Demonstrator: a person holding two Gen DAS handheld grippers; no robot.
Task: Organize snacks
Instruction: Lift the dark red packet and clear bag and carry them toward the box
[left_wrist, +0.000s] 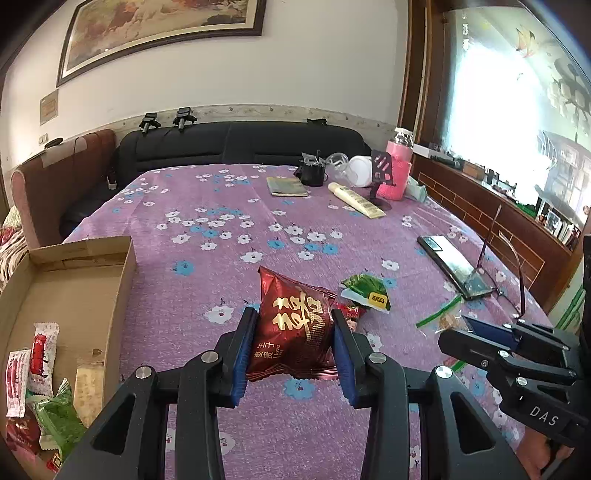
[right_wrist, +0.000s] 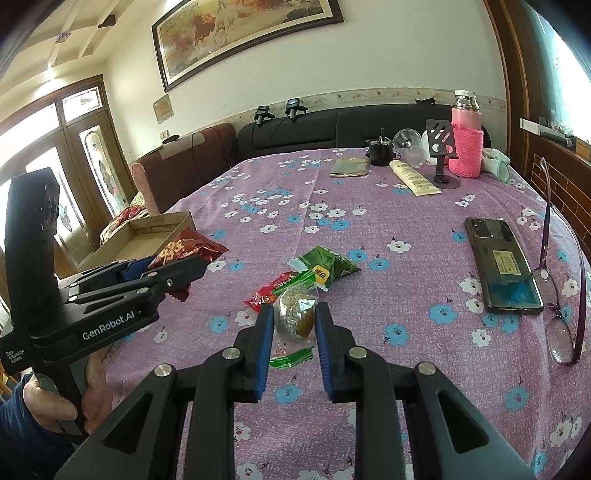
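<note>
Sitting clamped between the left tool's (left_wrist: 293, 325) pads, the red snack packet (left_wrist: 295, 328).

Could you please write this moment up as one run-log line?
left gripper: shut on dark red snack packet | right gripper: shut on clear-wrapped snack | cardboard box: some snacks inside | green packet: on table

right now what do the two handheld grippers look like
Both are black linkage frames with silver pivot pins and blue-padded fingers. The left gripper bears white "GenRobot.AI" lettering and a tall black handle; the right gripper is marked "DAS". A dark blue sleeve covers the person's left wrist.
</note>
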